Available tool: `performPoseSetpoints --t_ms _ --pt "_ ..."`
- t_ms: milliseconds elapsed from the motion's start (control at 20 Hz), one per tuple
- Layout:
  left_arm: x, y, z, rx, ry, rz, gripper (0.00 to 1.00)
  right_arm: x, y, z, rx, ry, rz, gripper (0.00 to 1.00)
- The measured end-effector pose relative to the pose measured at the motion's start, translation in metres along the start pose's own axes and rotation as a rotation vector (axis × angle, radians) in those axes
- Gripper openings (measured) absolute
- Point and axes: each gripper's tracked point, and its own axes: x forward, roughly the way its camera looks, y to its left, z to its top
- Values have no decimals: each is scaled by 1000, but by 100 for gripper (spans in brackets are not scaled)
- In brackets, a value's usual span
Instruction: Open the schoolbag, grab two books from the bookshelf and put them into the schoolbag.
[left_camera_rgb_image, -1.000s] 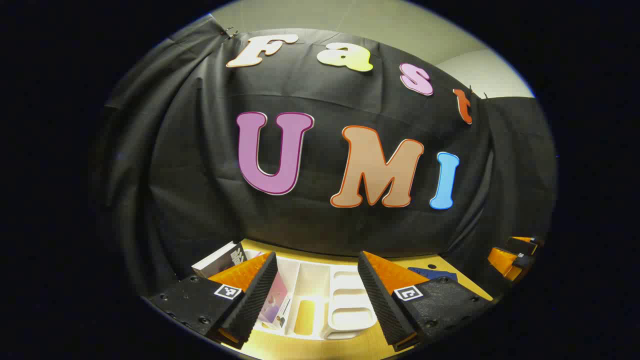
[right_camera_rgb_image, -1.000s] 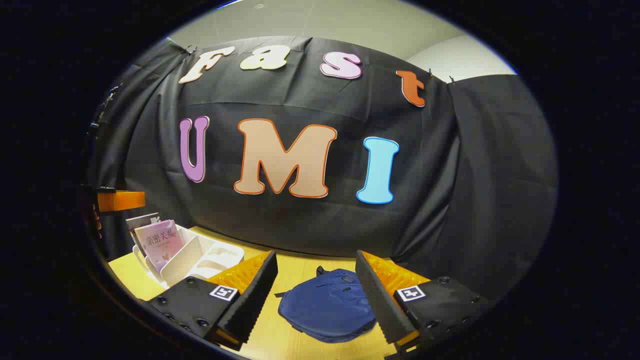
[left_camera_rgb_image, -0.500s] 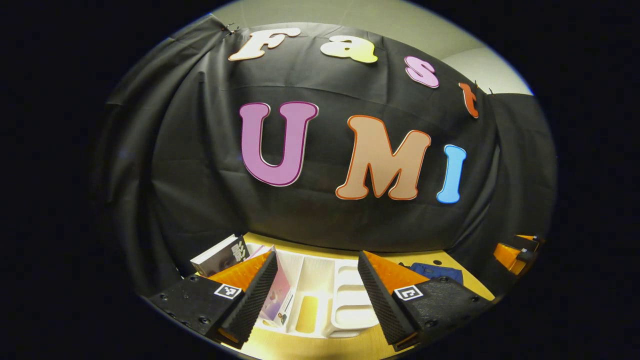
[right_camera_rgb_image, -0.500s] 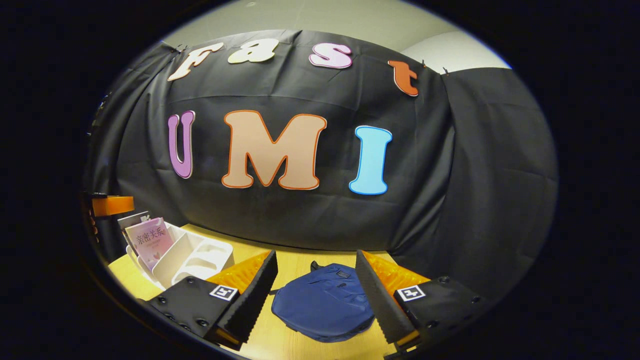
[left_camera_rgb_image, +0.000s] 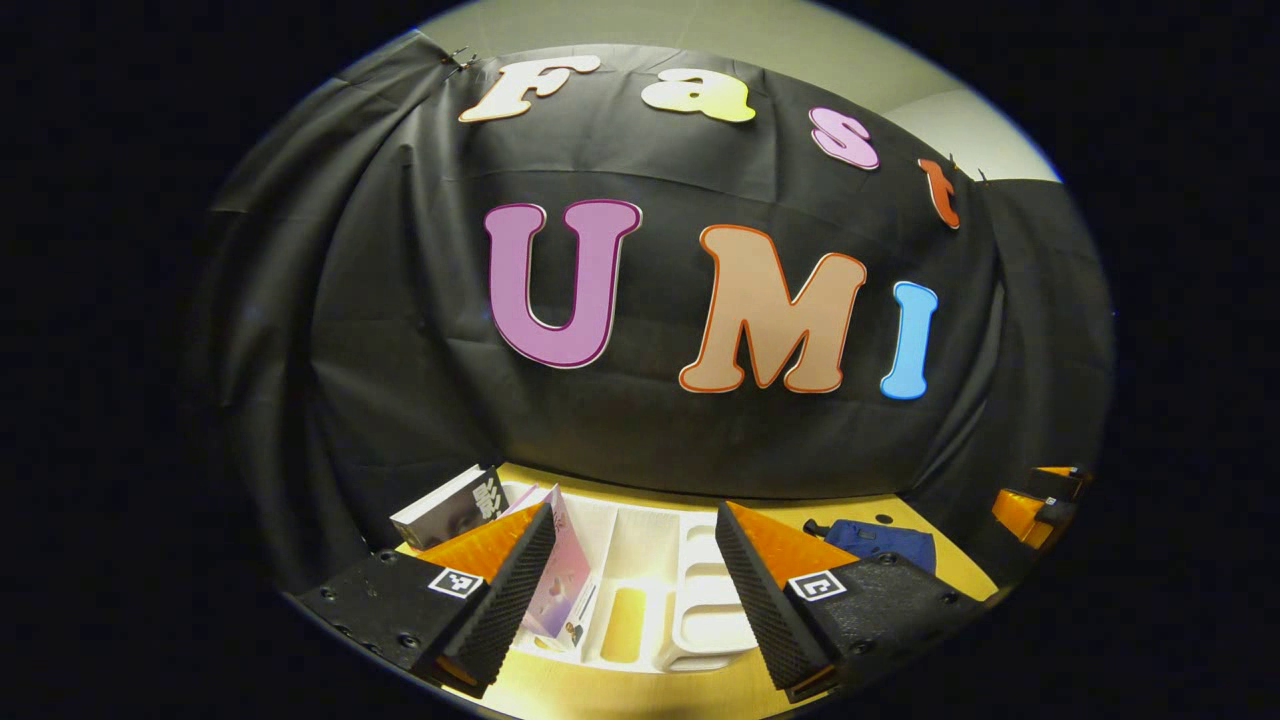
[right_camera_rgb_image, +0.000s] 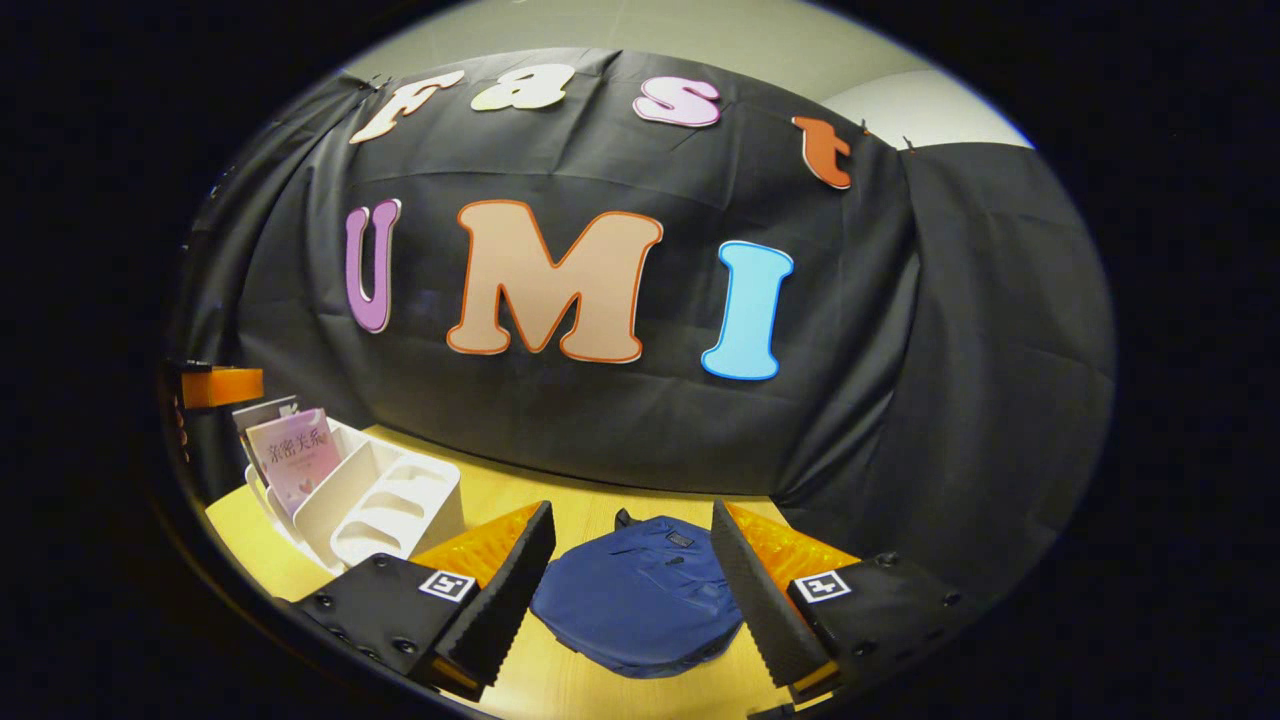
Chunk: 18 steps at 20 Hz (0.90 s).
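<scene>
Both hand-held grippers, the right (right_camera_rgb_image: 632, 585) and the left (left_camera_rgb_image: 635, 585), have eased lower, jaws released: schoolbag (right_camera_rgb_image: 637, 610) nearer, zipped; books (left_camera_rgb_image: 563, 580) wait in the bookshelf (left_camera_rgb_image: 700, 610).

Navy schoolbag (right_camera_rgb_image: 640, 610); white bookshelf (right_camera_rgb_image: 385, 500); pink book (right_camera_rgb_image: 295, 455); yellow table (right_camera_rgb_image: 520, 490).

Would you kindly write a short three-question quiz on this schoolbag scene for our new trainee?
1. True or false: the left claw is shut on a book.
2. What lies on the table between the right claw's fingers: A) the blue schoolbag, B) the white bookshelf, C) a cup?
3. Fill in: the pink book stands in the ____.

Key: 1 false, both claws are open and empty. 2 A. 3 bookshelf.
</scene>
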Motion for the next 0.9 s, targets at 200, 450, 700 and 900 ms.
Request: performPoseSetpoints --t_ms 200,450,700,900 --pt "-4 7 -2 12 7 25 94 11 7 -25 -154 51 54 100" --pt "-11 18 -9 43 30 61 94 28 28 -67 -286 132 160 100" --pt "-18 31 -13 57 46 114 94 45 41 -110 -456 215 243 97" --pt "-22 38 -17 62 54 150 94 60 50 -150 -573 280 257 100"
